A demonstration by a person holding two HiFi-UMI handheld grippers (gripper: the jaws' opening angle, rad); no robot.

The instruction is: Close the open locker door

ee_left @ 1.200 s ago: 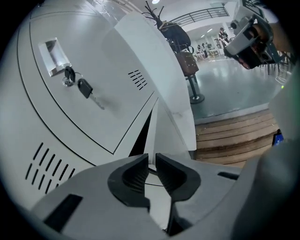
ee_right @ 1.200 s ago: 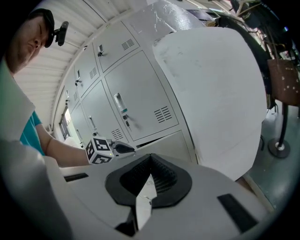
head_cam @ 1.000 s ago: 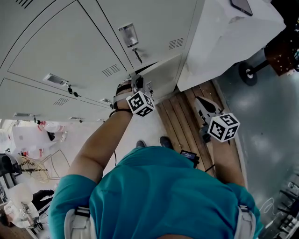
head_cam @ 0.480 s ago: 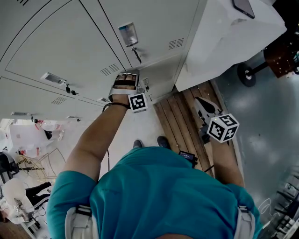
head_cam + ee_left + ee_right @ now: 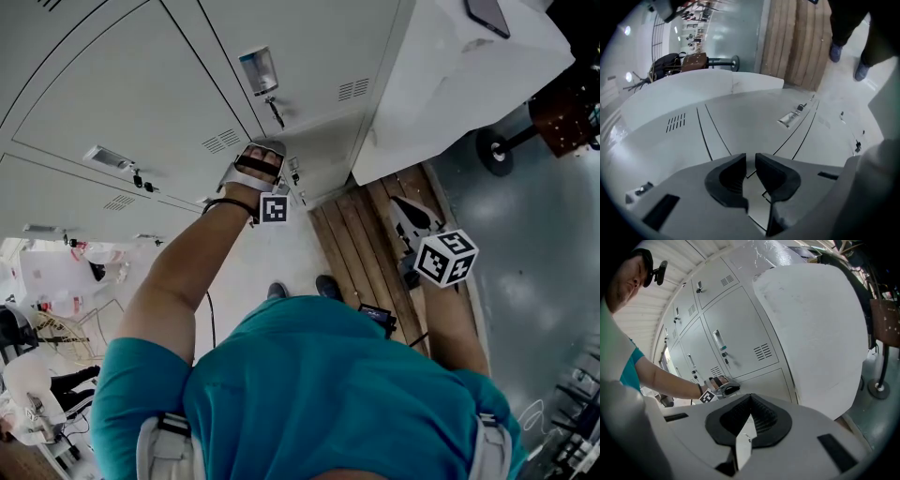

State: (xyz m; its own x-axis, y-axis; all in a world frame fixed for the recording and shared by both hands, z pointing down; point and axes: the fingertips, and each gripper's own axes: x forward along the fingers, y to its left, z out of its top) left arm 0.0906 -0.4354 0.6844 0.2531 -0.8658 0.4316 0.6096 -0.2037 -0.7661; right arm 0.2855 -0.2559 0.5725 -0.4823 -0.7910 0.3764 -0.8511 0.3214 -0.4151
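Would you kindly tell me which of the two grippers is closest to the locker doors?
The left gripper, held out at the grey locker doors; the right gripper hangs back over the wooden planks.

The lockers [image 5: 112, 103] were smooth painted metal, faintly glossy; beside them lay bare wooden planks [image 5: 361, 239] and a shiny grey floor [image 5: 534, 225].

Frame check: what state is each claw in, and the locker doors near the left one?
left claw: jaws slightly apart, nothing between them.
right claw: shut, empty.
lower locker door: looks closed, flush with its neighbours.
upper locker door: closed.
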